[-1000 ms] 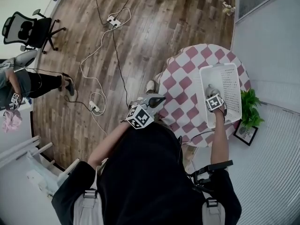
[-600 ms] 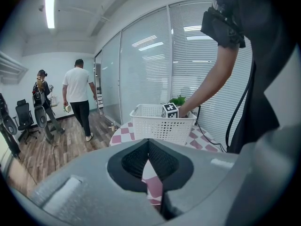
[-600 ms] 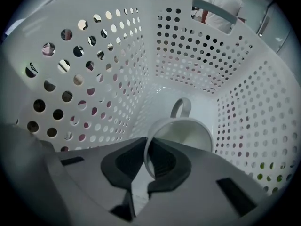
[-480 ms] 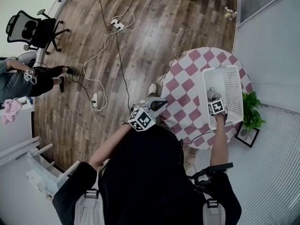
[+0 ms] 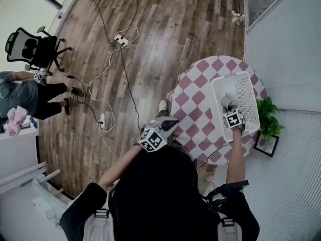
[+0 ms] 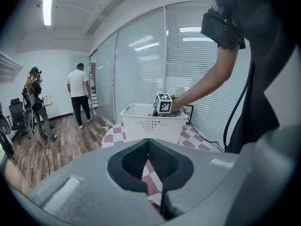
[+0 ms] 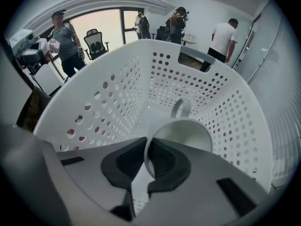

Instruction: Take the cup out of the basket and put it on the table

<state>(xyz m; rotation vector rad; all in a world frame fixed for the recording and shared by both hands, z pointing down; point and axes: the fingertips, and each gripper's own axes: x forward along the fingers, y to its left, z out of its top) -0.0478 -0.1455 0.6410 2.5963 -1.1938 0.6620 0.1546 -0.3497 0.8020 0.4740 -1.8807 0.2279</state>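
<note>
Right gripper point(image 7: 146, 161) pinches the near rim of the cup point(image 7: 181, 136), which sits inside the basket point(image 5: 249, 92) at three o'clock on the table point(image 5: 193, 97). Left gripper point(image 6: 148, 163) is closed and empty. Lift straight up, level, clear of the basket wall.

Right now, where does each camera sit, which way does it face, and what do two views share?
Head view: on the head, steeply down at table, basket; shows torso, arms, left gripper, right gripper.
Left gripper view: on that gripper, level past shut fingers toward basket; shows right arm.
Right gripper view: inside basket, facing the cup its fingers pinch.
Shared: all three show the basket.
</note>
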